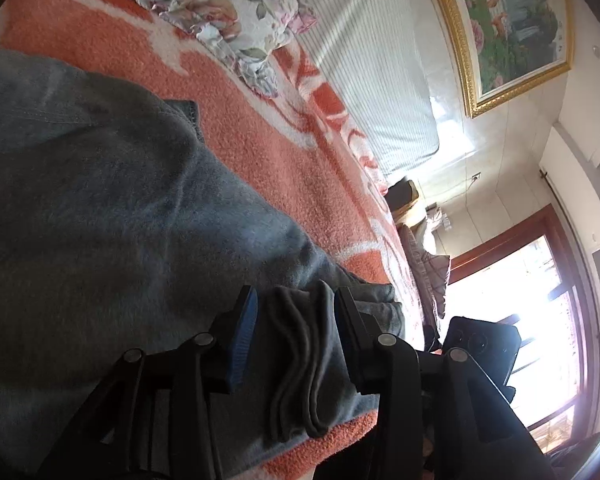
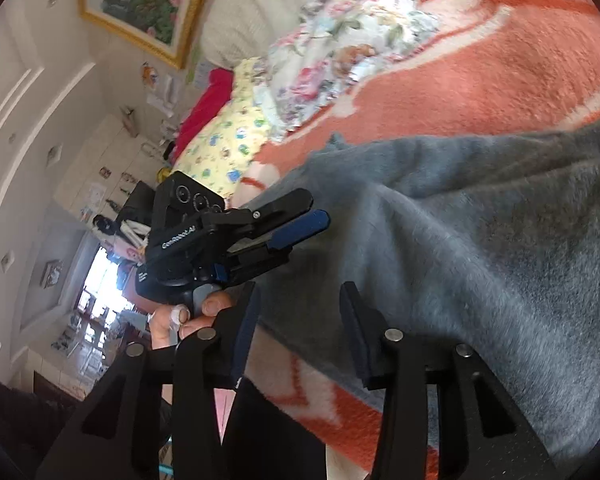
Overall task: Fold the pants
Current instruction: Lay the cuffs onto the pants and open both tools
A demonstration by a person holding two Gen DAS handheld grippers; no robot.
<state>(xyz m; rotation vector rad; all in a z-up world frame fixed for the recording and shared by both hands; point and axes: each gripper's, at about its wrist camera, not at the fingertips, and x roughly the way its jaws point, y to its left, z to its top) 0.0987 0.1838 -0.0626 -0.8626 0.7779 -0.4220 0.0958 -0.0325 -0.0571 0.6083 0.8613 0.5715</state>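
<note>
Grey fleece pants (image 1: 112, 200) lie spread over an orange and white blanket (image 1: 260, 128) on a bed. My left gripper (image 1: 296, 320) stands open over one leg end, and the bunched ribbed cuff (image 1: 304, 360) lies loose between its fingers. The right wrist view shows the same left gripper (image 2: 318, 210) held in a hand (image 2: 180, 320) at the edge of the pants (image 2: 480, 240). My right gripper (image 2: 300, 312) is open just above the pants near the bed's front edge, with no cloth pinched. Its black body (image 1: 480, 344) shows in the left wrist view.
A floral pillow (image 1: 220, 8) and a white striped pillow (image 1: 372, 60) lie at the head of the bed. On the wall hangs a gold-framed picture (image 1: 512, 28). Yellow patterned bedding (image 2: 228, 136) and a red cloth (image 2: 208, 100) lie beyond. A bright window (image 1: 520, 320) is off the bed's side.
</note>
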